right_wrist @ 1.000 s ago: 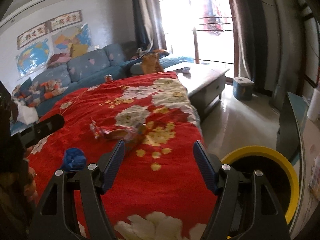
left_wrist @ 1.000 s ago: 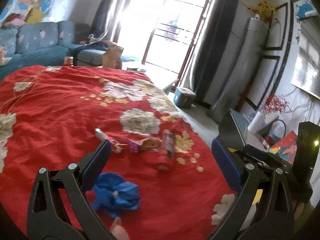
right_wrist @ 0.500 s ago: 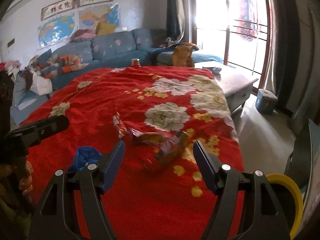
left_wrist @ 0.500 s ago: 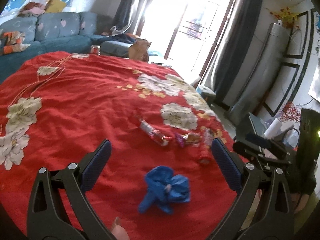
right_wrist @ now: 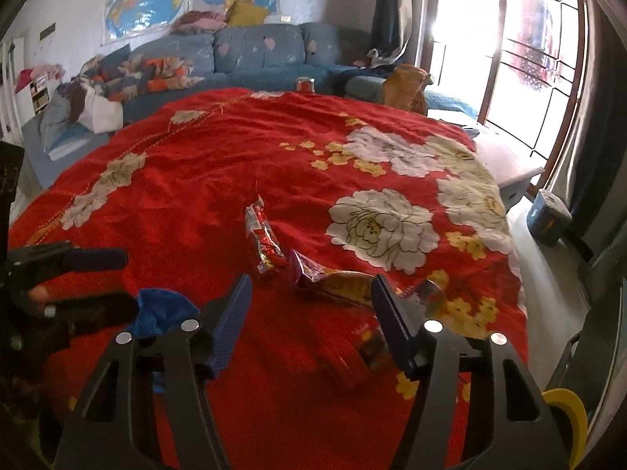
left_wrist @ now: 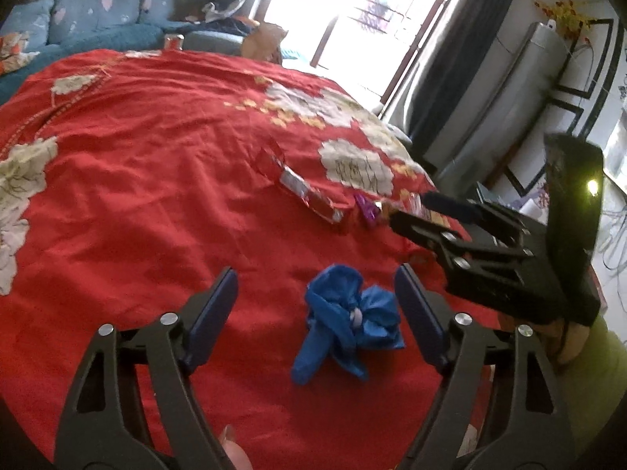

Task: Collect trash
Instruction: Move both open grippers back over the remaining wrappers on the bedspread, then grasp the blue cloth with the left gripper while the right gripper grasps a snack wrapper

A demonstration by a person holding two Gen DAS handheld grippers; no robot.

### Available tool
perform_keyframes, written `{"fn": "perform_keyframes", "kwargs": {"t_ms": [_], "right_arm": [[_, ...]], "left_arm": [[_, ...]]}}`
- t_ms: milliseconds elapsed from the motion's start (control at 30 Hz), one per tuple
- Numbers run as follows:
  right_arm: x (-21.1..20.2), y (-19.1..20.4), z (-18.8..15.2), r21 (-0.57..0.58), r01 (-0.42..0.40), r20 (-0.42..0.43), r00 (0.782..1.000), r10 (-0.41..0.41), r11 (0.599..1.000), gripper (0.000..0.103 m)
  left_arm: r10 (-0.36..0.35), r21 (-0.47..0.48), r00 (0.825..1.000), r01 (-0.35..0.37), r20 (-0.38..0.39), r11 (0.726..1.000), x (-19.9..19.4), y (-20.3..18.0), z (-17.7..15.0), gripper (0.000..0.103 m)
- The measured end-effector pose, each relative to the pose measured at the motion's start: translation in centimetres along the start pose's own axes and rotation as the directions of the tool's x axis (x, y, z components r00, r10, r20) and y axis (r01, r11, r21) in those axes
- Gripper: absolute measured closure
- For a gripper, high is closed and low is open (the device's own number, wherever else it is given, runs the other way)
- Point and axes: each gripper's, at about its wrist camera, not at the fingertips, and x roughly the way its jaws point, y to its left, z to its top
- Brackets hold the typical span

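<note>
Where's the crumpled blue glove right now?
In the left wrist view, the blue glove lies on the red floral bedspread between the open left gripper's fingers, untouched.

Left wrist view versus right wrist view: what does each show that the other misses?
Only the left wrist view shows the whole blue crumpled bag lying between the open left gripper. Only the right wrist view shows the yellow-rimmed bin and wall maps. Both share the red floral cloth, the snack wrappers and the sofa.
</note>
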Motion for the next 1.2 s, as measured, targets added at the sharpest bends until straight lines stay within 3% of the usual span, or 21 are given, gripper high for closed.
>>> {"fn": "perform_keyframes", "kwargs": {"t_ms": [300,500,567,633,700,867,1200], "right_arm": [[3.0,0.0,0.4,-0.016,-0.007,-0.067,0.998,0.006,1.0,0.064],[4.2,0.0,0.1,-0.013,-0.01,-0.099,0.995,0.009,1.0,0.086],[4.3,0.0,0.0,-0.002,-0.013,-0.1,0.995,0.013,1.0,0.092],[4.3,0.0,-0.1,0.01,-0.021,-0.095,0.995,0.022,1.0,0.099],[4.1,-0.1,-0.2,0.025,-0.034,-0.087,0.996,0.036,0.999,0.099],[2.9,-0.4,-0.2,0.082,-0.078,-0.038,0.996,0.082,0.994,0.1],[-1.0,-0.1,-0.1,0.132,-0.137,0.063,0.99,0.13,0.982,0.1]], "left_arm": [[-0.026,0.019,0.998,0.027,-0.06,0.999,1.6,-0.5,-1.1,0.031],[-0.033,0.03,0.996,0.035,-0.08,0.999,2.1,-0.6,-1.5,0.032],[-0.032,0.033,0.996,0.035,-0.087,0.999,2.2,-0.6,-1.5,0.04],[-0.032,0.035,0.995,0.035,-0.095,0.999,2.4,-0.6,-1.6,0.042],[-0.033,0.037,0.994,0.037,-0.101,0.999,2.5,-0.6,-1.7,0.047],[-0.042,0.043,0.992,0.048,-0.115,0.998,2.6,-0.7,-1.8,0.076],[-0.049,0.052,0.997,0.052,-0.06,0.997,1.2,-1.2,-1.1,0.09]]}}
